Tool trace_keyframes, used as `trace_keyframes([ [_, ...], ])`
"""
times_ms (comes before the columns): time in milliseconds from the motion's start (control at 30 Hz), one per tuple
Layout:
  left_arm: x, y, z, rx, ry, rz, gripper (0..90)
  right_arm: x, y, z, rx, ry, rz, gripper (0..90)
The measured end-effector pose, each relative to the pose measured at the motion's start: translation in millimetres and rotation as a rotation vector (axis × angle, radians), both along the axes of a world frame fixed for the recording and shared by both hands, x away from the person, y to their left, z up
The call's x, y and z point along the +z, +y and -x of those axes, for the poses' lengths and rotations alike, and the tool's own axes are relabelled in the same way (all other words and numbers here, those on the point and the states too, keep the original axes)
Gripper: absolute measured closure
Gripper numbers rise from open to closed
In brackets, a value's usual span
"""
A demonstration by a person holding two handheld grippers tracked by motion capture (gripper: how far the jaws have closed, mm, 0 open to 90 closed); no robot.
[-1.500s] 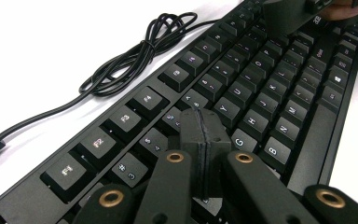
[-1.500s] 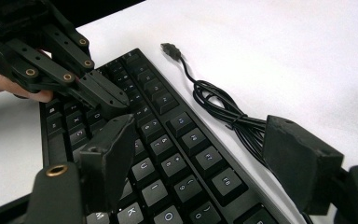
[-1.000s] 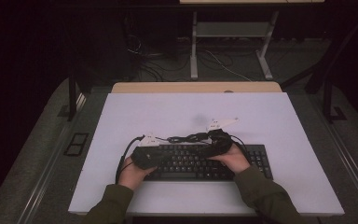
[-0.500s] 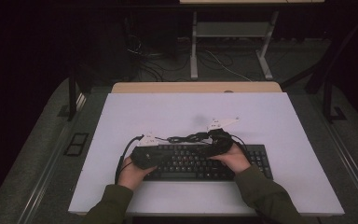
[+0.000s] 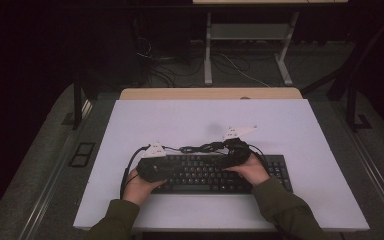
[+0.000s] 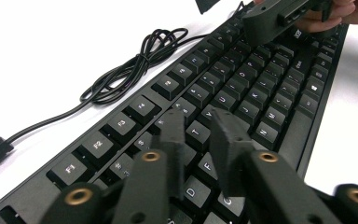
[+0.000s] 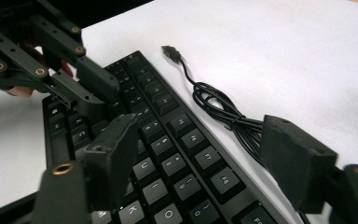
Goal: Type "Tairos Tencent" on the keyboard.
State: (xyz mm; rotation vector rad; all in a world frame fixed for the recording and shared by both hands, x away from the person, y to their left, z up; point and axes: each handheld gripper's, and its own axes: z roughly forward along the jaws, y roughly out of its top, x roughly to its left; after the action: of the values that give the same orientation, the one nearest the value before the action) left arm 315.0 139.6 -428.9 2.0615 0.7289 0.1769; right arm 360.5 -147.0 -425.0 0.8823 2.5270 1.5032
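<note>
A black keyboard [image 5: 215,173] lay flat on the white table [image 5: 190,120], close to the near edge and a little right of the middle, its long side running along that edge. Its black cable [image 5: 200,148] sat in a loose coil on the table just behind the keyboard's far edge, and in the right gripper view the plug end [image 7: 169,50] lay free on the white surface beyond the coil. The left gripper [image 6: 196,128] hung over the left half of the keyboard, above the letter keys; its jaws had just been opening and stood a narrow gap apart, with nothing between them and no pad pressing on a key. The right gripper [image 7: 200,158] was over the right half of the keyboard, its jaws spread wide and gripping nothing: one fingertip stood above the keys, the other above the far edge of the keyboard near the coiled cable. In the high view both hands rested at the keyboard's front, sleeves coming in from the near edge of the table.
</note>
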Motion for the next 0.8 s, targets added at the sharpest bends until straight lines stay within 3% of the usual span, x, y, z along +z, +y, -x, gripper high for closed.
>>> trace_keyframes([
  [267, 2.1, 7.2, 5.5, 0.007, -0.015, 0.004, 56.7, 1.9, -1.5, 2.0, 0.017, 0.009, 0.004, 35.2],
  [800, 0.4, 19.0, 7.0, 0.030, -0.043, 0.004, 30.5, 2.2, -3.5, 8.1, 0.064, 0.023, 0.024, 72.1],
])
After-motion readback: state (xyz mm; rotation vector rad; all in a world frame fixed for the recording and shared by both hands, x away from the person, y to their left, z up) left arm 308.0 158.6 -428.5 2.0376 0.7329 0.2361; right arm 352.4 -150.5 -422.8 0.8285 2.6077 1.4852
